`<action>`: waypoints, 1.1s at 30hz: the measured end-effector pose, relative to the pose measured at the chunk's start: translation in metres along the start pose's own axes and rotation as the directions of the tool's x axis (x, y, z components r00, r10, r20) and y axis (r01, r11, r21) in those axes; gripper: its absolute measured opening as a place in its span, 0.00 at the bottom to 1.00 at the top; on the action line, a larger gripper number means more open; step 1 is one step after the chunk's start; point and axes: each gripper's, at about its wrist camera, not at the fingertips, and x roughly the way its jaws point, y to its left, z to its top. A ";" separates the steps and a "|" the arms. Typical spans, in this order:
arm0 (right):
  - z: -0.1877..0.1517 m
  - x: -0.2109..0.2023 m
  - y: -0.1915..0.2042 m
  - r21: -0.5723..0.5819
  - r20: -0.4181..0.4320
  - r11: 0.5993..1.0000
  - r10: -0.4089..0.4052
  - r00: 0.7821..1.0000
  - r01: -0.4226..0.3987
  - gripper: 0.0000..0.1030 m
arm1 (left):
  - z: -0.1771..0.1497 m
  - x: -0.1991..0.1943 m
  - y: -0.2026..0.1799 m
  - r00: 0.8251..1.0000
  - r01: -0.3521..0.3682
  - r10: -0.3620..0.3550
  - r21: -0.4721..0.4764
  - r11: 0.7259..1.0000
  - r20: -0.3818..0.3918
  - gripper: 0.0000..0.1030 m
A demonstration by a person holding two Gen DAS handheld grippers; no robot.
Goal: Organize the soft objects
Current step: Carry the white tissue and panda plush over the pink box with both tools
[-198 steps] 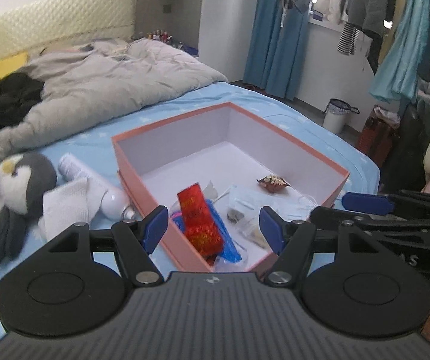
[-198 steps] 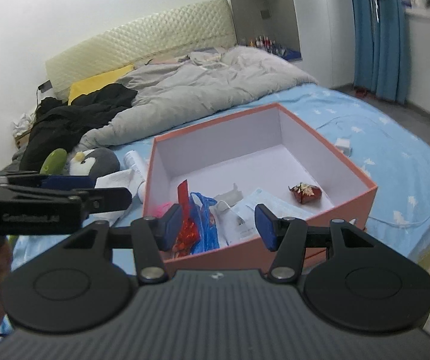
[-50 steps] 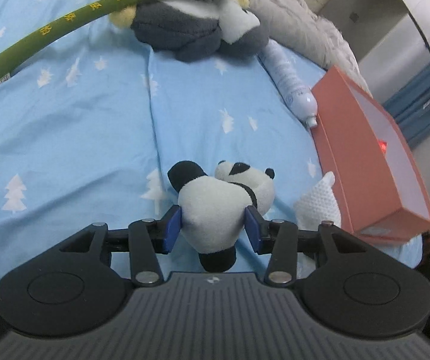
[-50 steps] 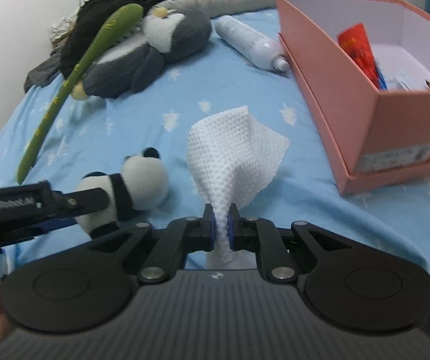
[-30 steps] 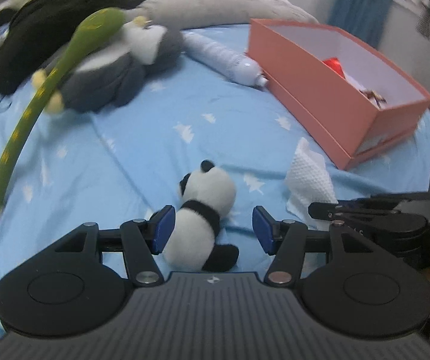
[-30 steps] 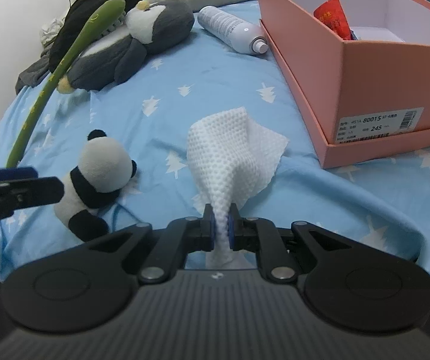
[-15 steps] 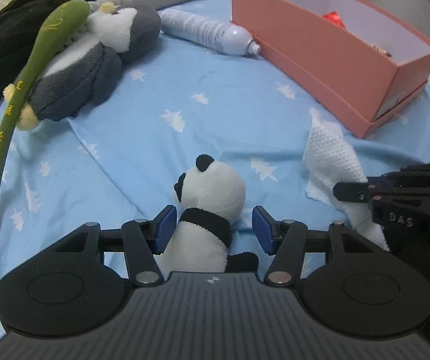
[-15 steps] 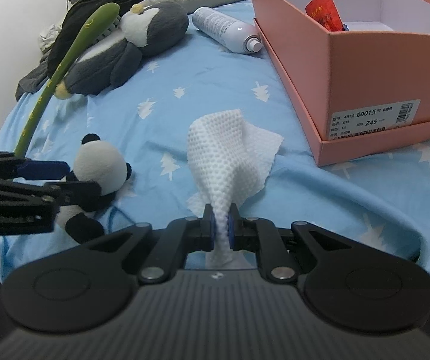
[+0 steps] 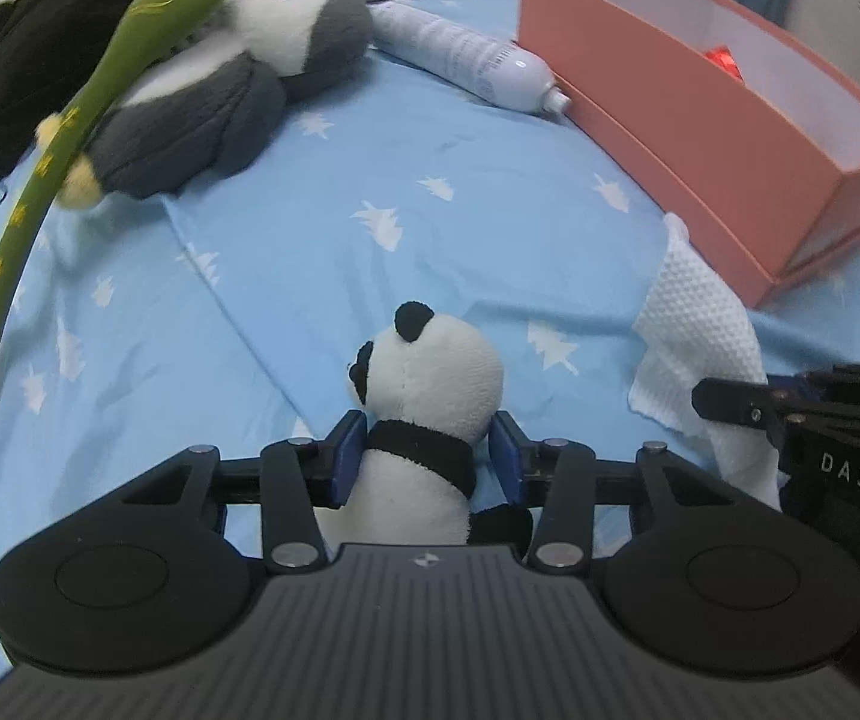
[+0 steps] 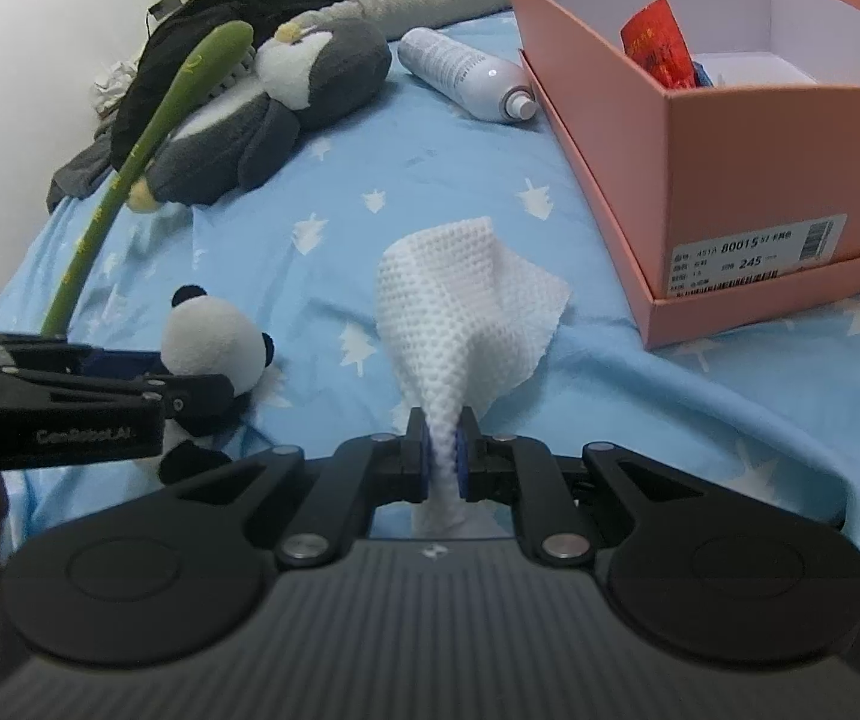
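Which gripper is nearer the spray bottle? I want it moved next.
Neither clearly. The left gripper is closing around the panda; the right gripper pinches the white cloth. Both sit well short of the spray bottle.

My sheet is light blue cotton [image 9: 442,138] scattered with small white tree shapes. The little plush panda [image 9: 430,408] is white with black ears, eye patch and neck band. The waffle-textured cloth [image 10: 460,312] is plain white. The cardboard box [image 10: 748,162] is salmon pink outside, white inside, holding a red packet [image 10: 658,51]. The big plush penguin [image 10: 267,114] is grey and white; the long plush stalk [image 9: 51,180] is green with yellow characters.
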 end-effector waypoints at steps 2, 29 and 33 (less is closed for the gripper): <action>0.002 -0.003 0.001 0.001 0.005 1.000 0.009 1.000 -0.009 0.12 | -0.001 -0.004 0.001 1.000 -0.002 0.002 -0.034 0.999 0.006 0.49; 0.067 -0.131 0.004 -0.065 0.255 0.996 0.074 0.964 -0.059 0.12 | 0.038 -0.128 -0.033 0.977 0.072 -0.021 -0.231 0.970 0.213 0.49; 0.068 -0.148 -0.005 -0.064 0.280 0.997 0.061 0.958 -0.045 0.12 | 0.046 -0.136 -0.050 0.968 0.103 -0.049 -0.209 0.973 0.247 0.49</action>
